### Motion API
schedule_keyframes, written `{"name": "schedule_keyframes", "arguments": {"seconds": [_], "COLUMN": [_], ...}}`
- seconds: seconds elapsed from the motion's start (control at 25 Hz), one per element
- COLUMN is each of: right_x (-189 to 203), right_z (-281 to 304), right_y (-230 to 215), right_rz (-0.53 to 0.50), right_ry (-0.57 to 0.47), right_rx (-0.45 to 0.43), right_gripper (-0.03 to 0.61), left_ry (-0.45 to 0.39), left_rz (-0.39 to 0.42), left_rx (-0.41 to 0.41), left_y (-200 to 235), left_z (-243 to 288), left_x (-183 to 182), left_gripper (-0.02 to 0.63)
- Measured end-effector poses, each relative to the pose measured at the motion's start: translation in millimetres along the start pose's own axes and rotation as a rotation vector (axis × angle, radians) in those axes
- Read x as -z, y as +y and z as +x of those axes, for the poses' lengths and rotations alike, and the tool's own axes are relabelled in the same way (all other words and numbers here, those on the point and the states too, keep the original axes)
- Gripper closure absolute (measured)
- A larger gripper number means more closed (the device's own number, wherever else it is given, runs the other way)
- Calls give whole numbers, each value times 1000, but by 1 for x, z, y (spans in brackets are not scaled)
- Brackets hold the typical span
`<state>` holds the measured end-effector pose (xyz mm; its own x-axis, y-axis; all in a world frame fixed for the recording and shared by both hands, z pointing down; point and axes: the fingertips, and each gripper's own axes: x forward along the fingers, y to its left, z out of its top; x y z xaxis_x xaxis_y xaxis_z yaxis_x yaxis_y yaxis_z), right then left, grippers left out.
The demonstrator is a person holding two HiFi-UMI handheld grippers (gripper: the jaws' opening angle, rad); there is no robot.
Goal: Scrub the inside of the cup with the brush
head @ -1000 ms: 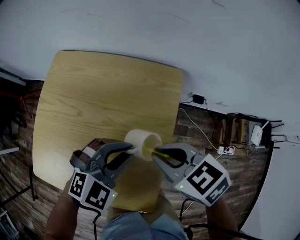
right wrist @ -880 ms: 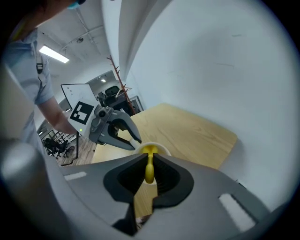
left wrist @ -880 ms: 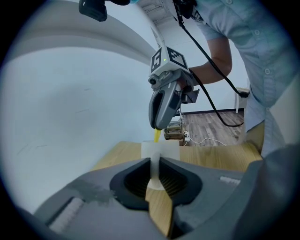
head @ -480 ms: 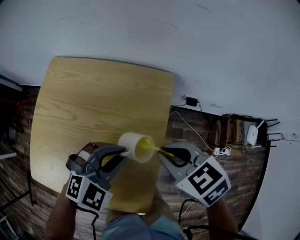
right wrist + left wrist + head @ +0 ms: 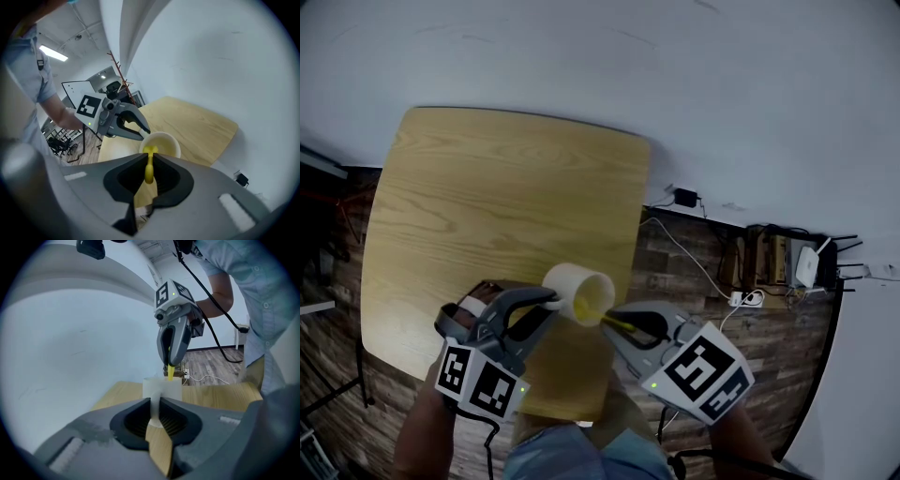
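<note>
Left gripper (image 5: 551, 298) clamps cup (image 5: 575, 284) handle, right gripper (image 5: 614, 324) clamps brush (image 5: 149, 165), near table (image 5: 487, 206) right edge.

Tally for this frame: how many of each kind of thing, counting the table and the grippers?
cup: 1
yellow brush: 1
grippers: 2, left gripper and right gripper
wooden table: 1
Total: 5
</note>
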<state>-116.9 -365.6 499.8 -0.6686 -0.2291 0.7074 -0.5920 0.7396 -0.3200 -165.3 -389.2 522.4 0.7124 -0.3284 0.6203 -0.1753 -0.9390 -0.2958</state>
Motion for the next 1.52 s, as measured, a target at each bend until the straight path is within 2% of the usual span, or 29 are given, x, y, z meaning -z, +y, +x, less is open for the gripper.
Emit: {"name": "schedule_keyframes", "arguments": {"seconds": [0.2,0.4,0.56,0.68,0.92,1.12,1.36,1.52], "right_x": [-17,-12,7,14,12,-4,-26,-29], "right_z": [-14,-29,-30,-28,-17,-26,-53,-68], "right_y": [-13,-31,-27,-16,7,3,-3,-7], "right_rz": [-36,-88,-74,-37,79,159,184,189], "right_ry": [-28,25,76,73,-13,-118,-236,-288], "right_rx": [54,130,139,126,62,54,57,98], "right_gripper": [538,538,538,538,538,538,538,538], "left_ry": [5,-2,-3,-3,-3,-23,-61,-102], "left_rz": [-2,-21,-39,-45,-65,-138,-221,-273], "left_rx": [10,-11,-33,-38,-36,-48,-98,-125], "left_y": [-6,-1,2,2,1,6,20,26], "left_z": [-1,-2,-2,-1,2,3,4,11], "left_x": [2,-1,-2,-2,3,9,18,28], "left_gripper": [543,543,543,545,545,545,545,545]}}
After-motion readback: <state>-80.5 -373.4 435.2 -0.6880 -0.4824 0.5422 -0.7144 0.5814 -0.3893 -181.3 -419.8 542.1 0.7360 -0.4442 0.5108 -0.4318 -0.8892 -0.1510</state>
